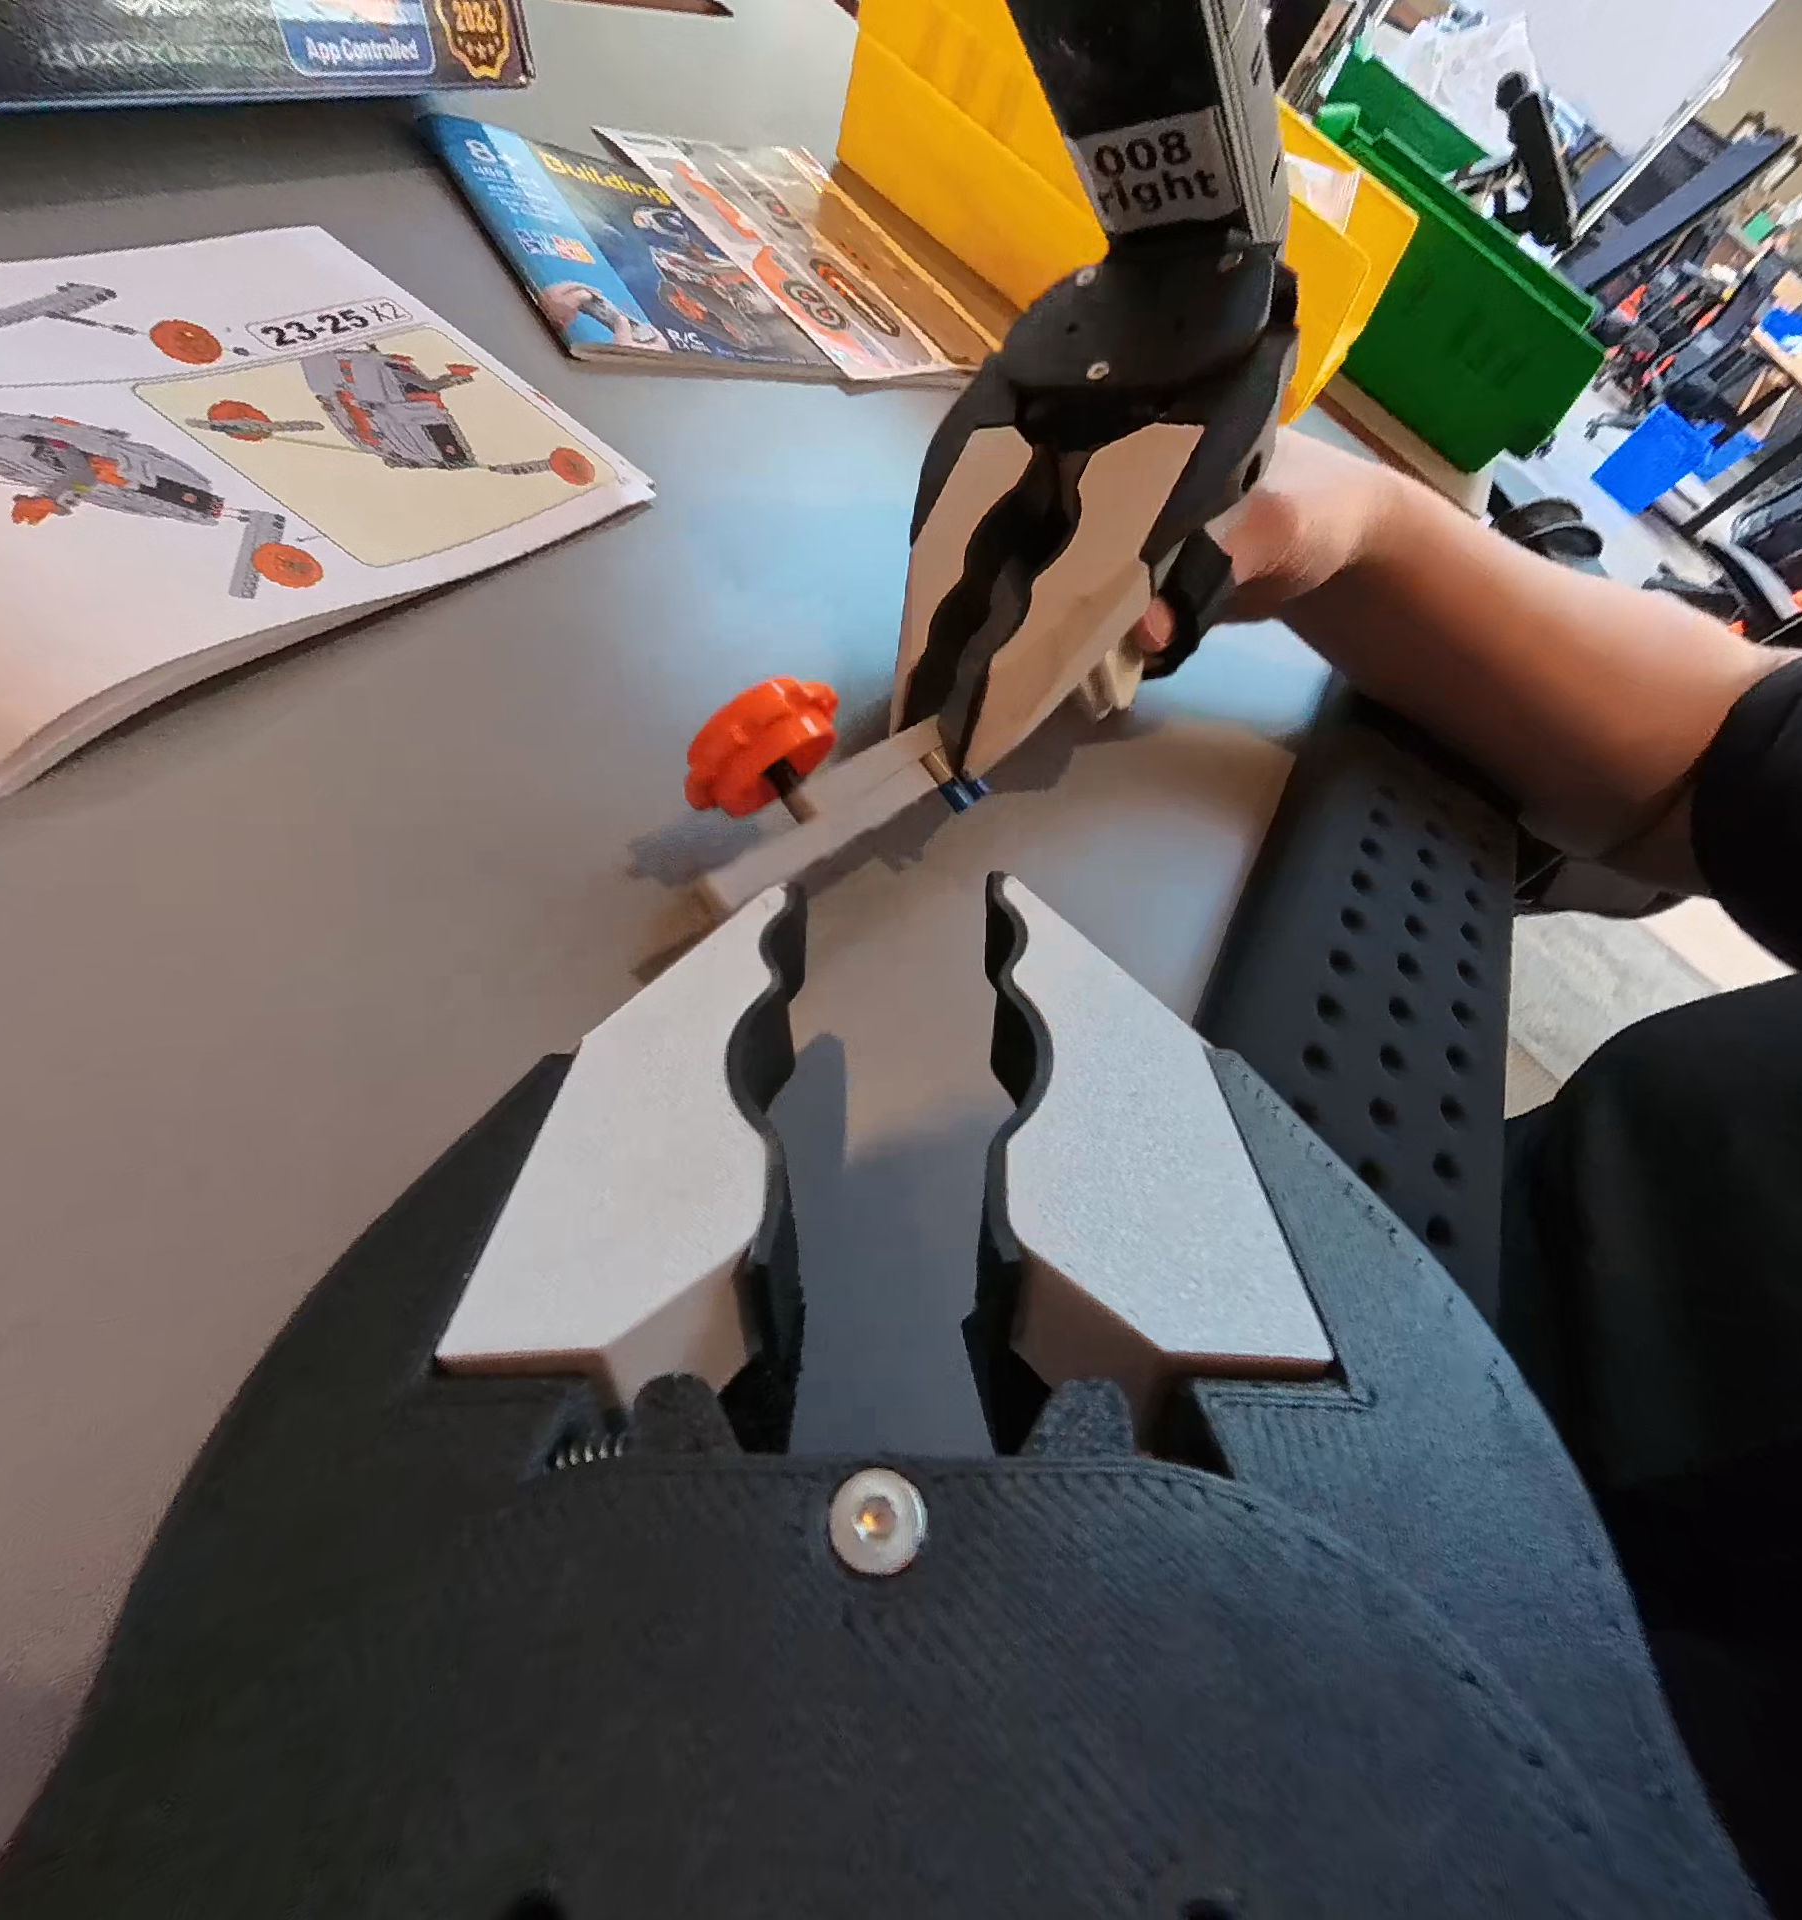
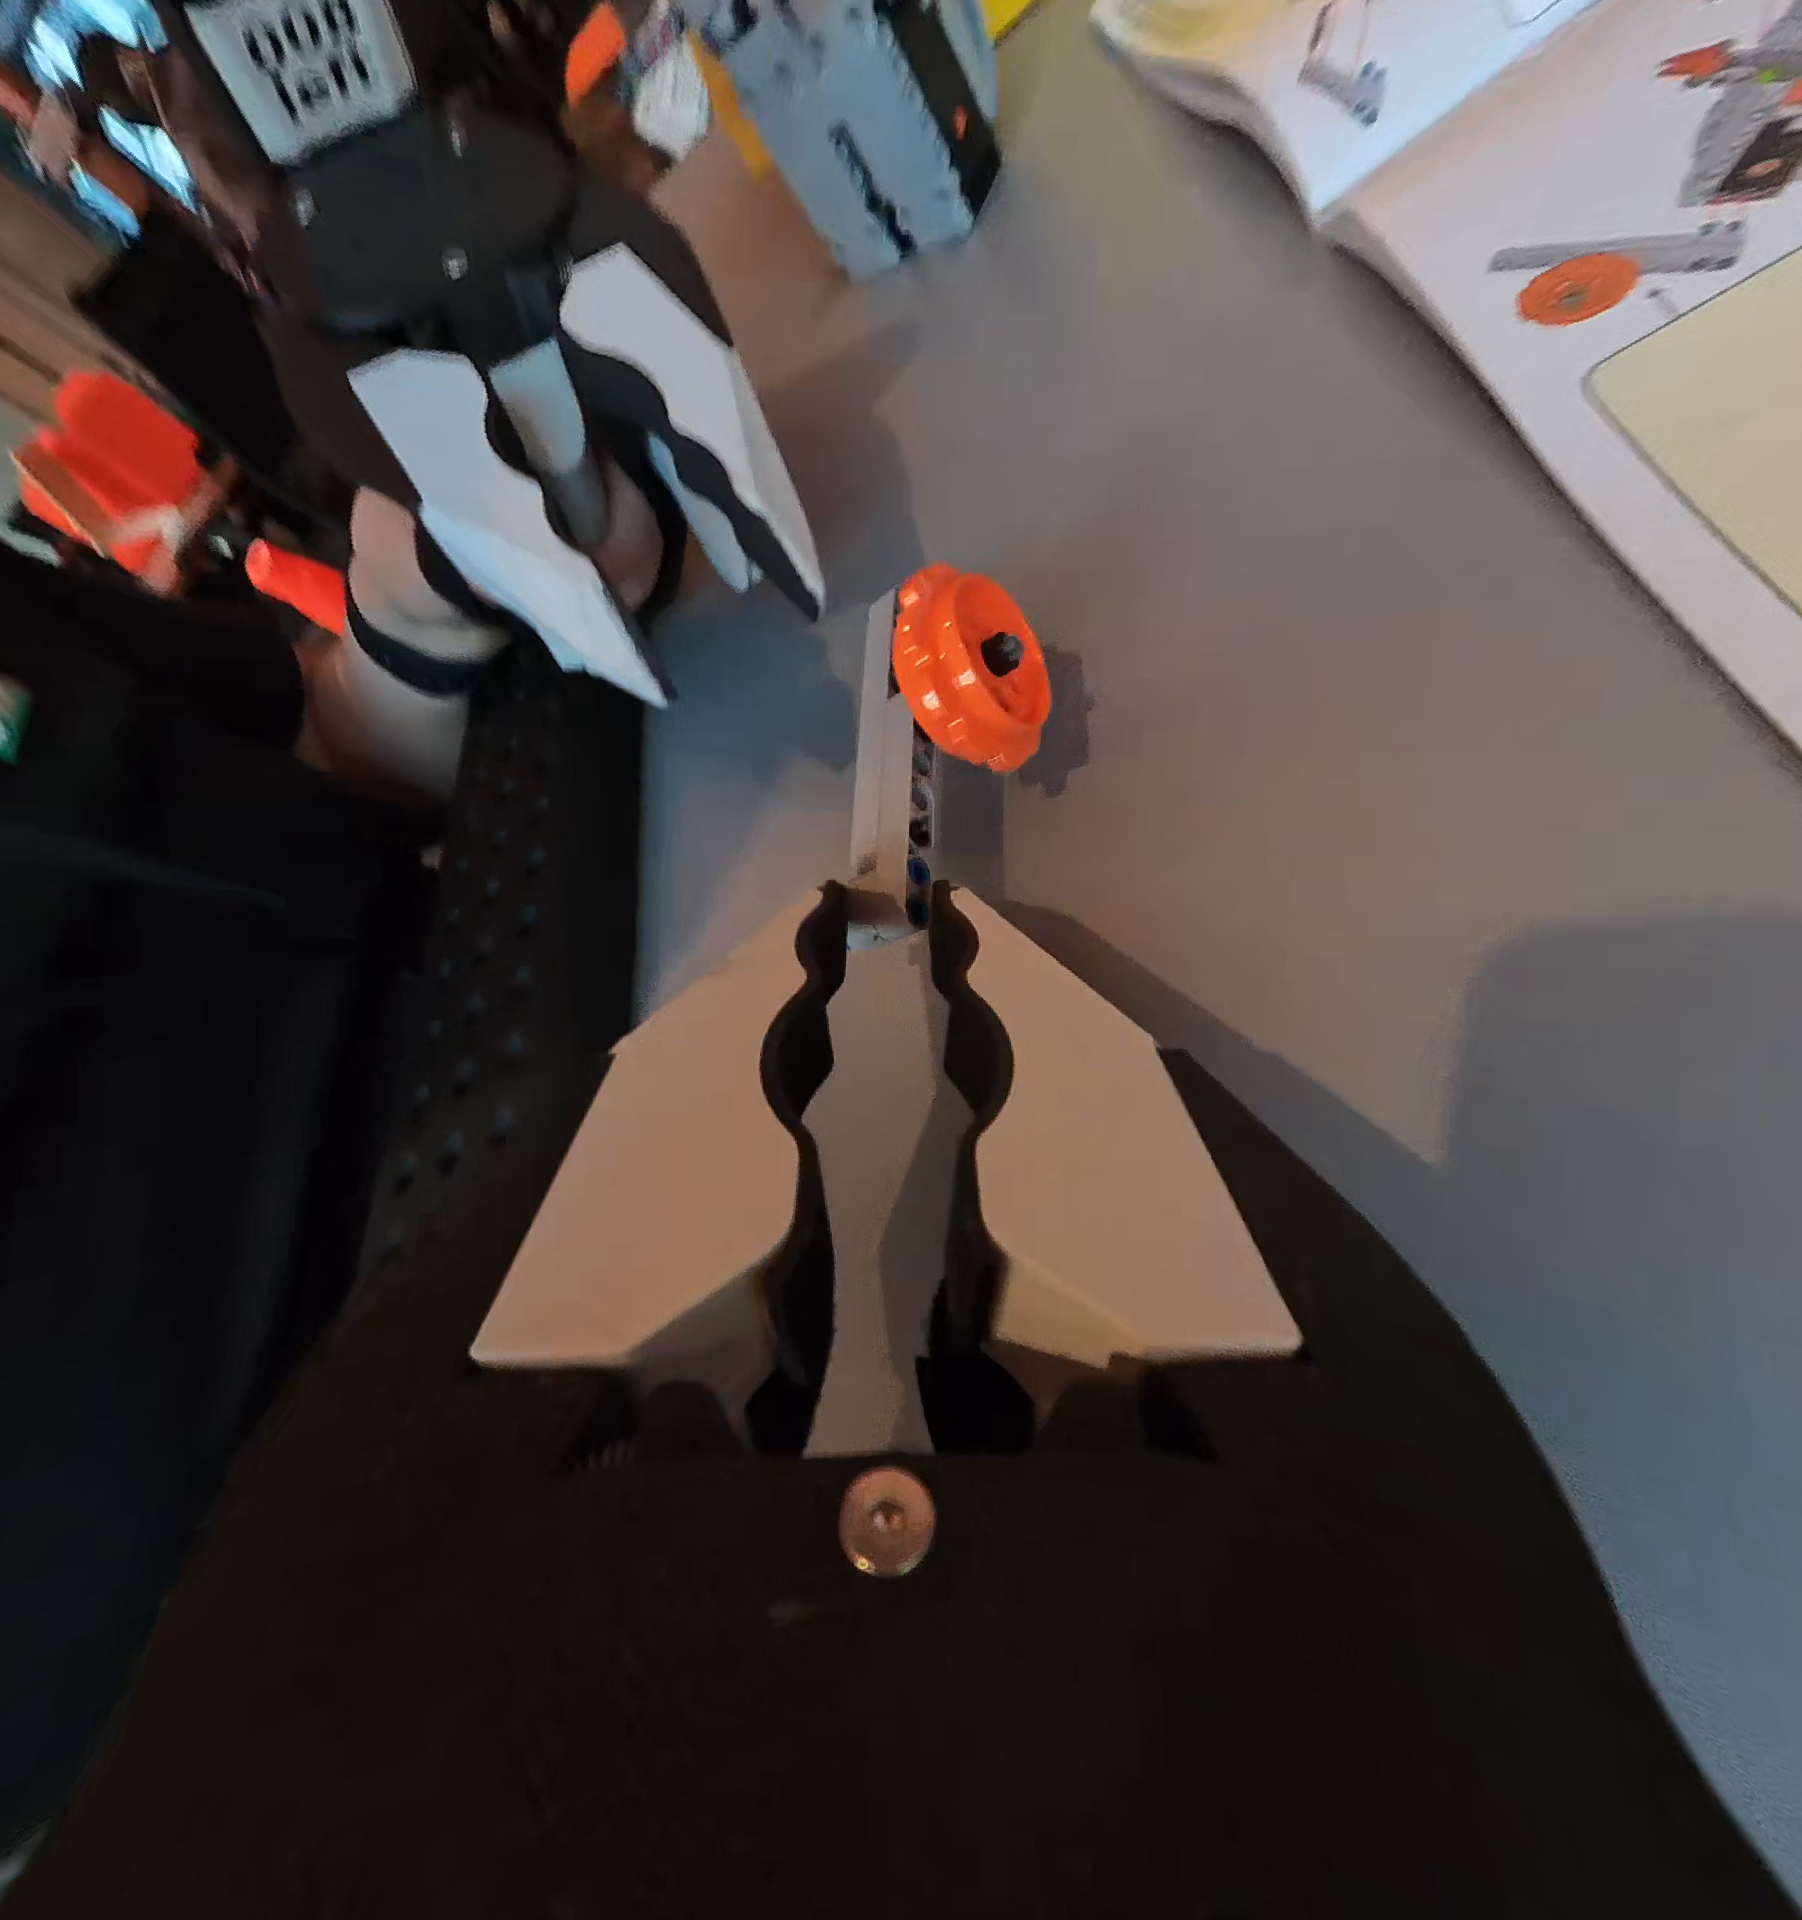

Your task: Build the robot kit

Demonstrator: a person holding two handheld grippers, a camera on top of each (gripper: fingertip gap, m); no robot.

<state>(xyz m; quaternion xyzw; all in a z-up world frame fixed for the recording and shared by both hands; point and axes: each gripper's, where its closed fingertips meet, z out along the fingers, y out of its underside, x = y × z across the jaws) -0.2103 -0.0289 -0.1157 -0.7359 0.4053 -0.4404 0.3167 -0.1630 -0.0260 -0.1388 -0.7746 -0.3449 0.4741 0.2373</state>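
Over table (image 1: 253,935), right tool (image 2: 886,904) pinches grey beam (image 2: 881,769).

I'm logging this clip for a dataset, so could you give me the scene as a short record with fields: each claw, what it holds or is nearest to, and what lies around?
right claw: shut on grey beam, gripped at one end
grey beam: long, holed; orange wheel on a black axle at its far end
left claw: open, holding nothing, tips close to the beam
surface: grey table
nearby: open instruction booklet, yellow bin, green bin
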